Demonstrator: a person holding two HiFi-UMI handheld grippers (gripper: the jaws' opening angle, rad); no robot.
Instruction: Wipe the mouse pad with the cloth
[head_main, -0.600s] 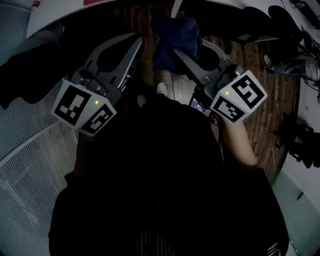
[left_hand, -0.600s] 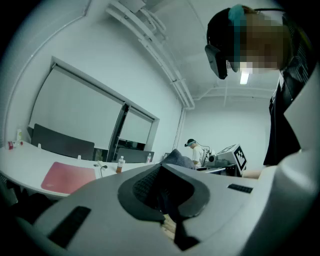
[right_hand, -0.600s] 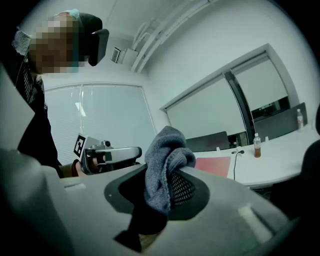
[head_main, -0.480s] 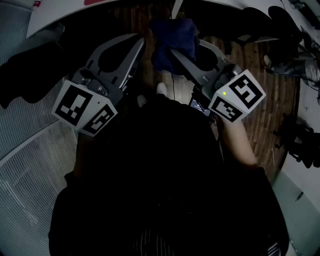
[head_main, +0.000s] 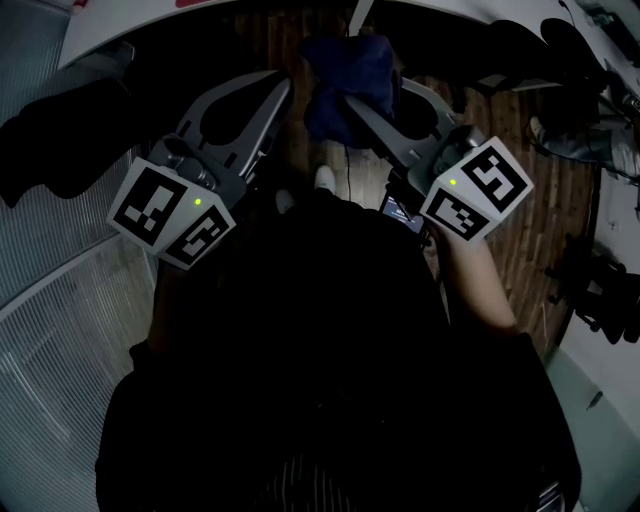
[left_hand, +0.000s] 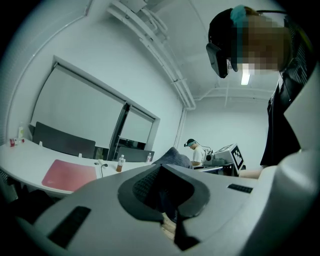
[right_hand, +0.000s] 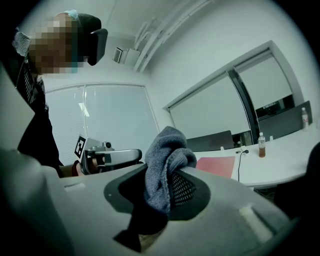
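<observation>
Right gripper (head_main: 358, 105), jaws clamped on bunched blue cloth (head_main: 348, 75), left gripper (head_main: 275, 92) just beside, jaws closed on nothing, red mouse pad (left_hand: 69, 175) flat on white desk (left_hand: 20, 157)

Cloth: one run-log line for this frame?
phase: pre-wipe | right gripper: shut on cloth | left gripper: shut, empty | mouse pad: on desk, no contact

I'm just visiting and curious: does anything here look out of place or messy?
Nothing looks spilled or broken. The only oddity: the cloth is bunched up in the right hand-held gripper, well apart from the pink mouse pad, which lies flat on the white desk.
</observation>
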